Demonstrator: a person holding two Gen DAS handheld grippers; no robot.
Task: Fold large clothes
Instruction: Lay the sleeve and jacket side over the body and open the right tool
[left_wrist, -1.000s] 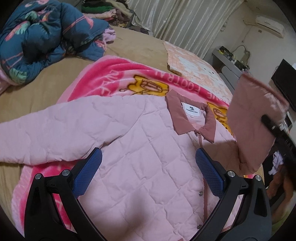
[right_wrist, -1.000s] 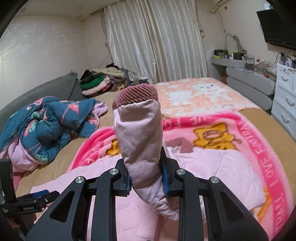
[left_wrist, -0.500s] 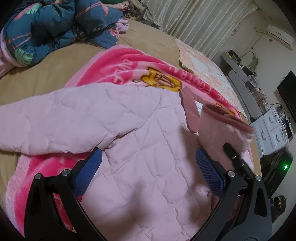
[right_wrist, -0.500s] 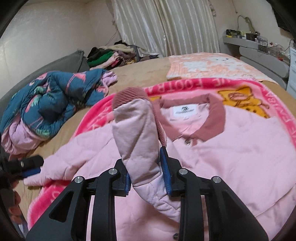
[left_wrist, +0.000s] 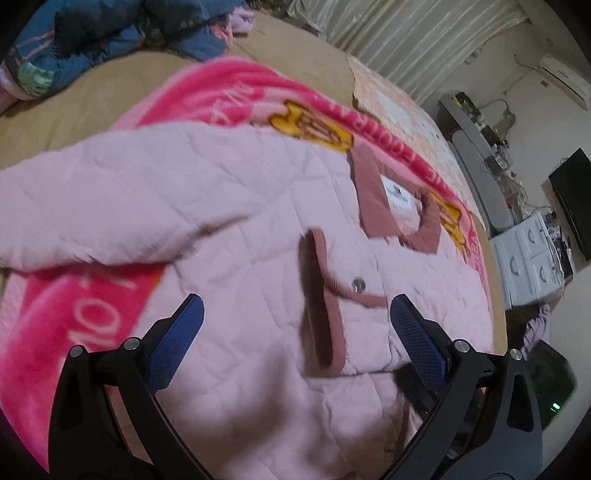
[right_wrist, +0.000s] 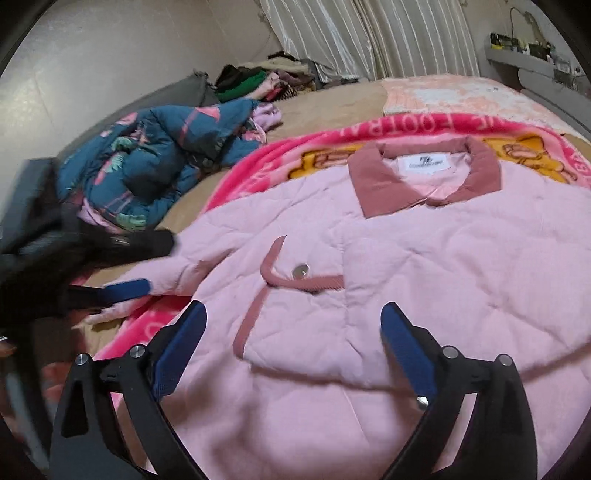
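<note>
Fingers (right_wrist: 408, 349) of right gripper (right_wrist: 293, 332) spread wide, empty, above folded sleeve (right_wrist: 314, 314) on pink jacket (right_wrist: 461, 277); left gripper (left_wrist: 293, 328) likewise wide, holding nothing.

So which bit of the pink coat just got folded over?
On the bed, find the pink quilted jacket spread over the bright pink blanket. Below its collar, one sleeve lies across the chest. Its ribbed, dusty-rose cuff beside a silver snap marks it out.
</note>
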